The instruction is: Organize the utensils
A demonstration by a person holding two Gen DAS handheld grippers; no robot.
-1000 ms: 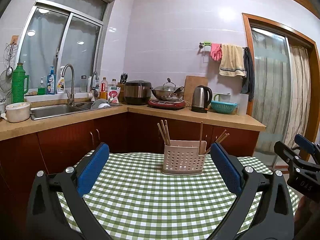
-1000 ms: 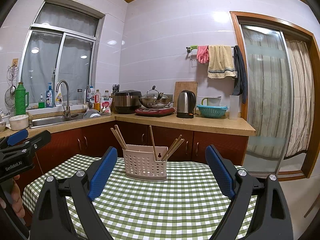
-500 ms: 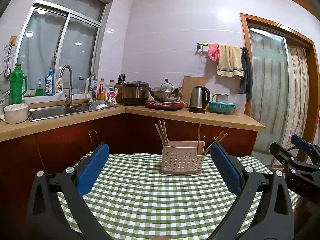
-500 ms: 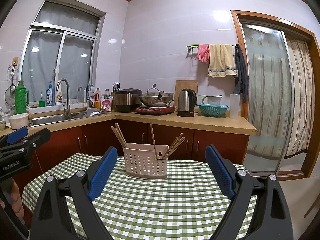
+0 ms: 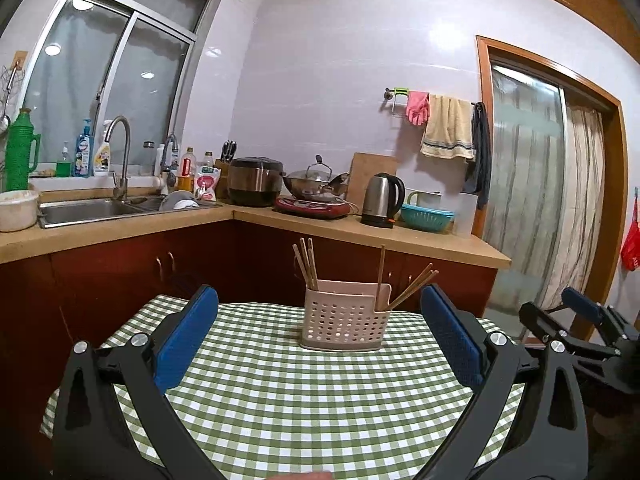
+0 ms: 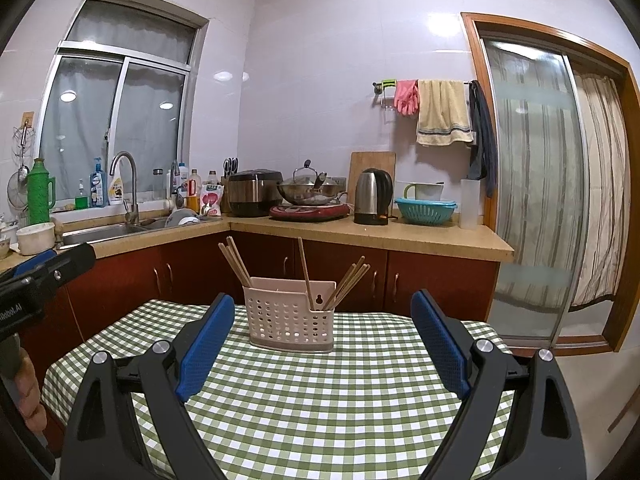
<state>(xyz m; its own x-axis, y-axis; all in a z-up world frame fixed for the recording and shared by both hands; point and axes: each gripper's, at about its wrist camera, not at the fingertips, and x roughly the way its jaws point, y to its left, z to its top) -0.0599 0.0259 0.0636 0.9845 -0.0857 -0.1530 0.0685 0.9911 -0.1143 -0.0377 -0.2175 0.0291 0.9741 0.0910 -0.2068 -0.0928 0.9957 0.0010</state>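
A pale pink perforated utensil holder (image 5: 344,318) (image 6: 289,314) stands upright at the far end of a green checked tablecloth (image 5: 312,396) (image 6: 320,392). Several wooden chopsticks (image 5: 306,264) (image 6: 236,260) lean out of it, some at its left end, some at its right. My left gripper (image 5: 320,330) is open, held back from the holder with nothing between its blue pads. My right gripper (image 6: 323,330) is also open and empty, hovering over the near half of the table. The right gripper (image 5: 576,322) shows at the right edge of the left wrist view.
Behind the table runs an L-shaped kitchen counter (image 6: 360,232) with a sink (image 6: 104,232), rice cooker (image 6: 252,192), wok (image 6: 310,192), kettle (image 6: 372,196) and teal colander (image 6: 426,210). A sliding glass door (image 6: 528,200) is at the right. A hand (image 6: 28,392) holds the left gripper.
The left wrist view has tilted slightly, so the holder sits a little left and lower in frame. Both grippers stay open and nothing on the table has moved.
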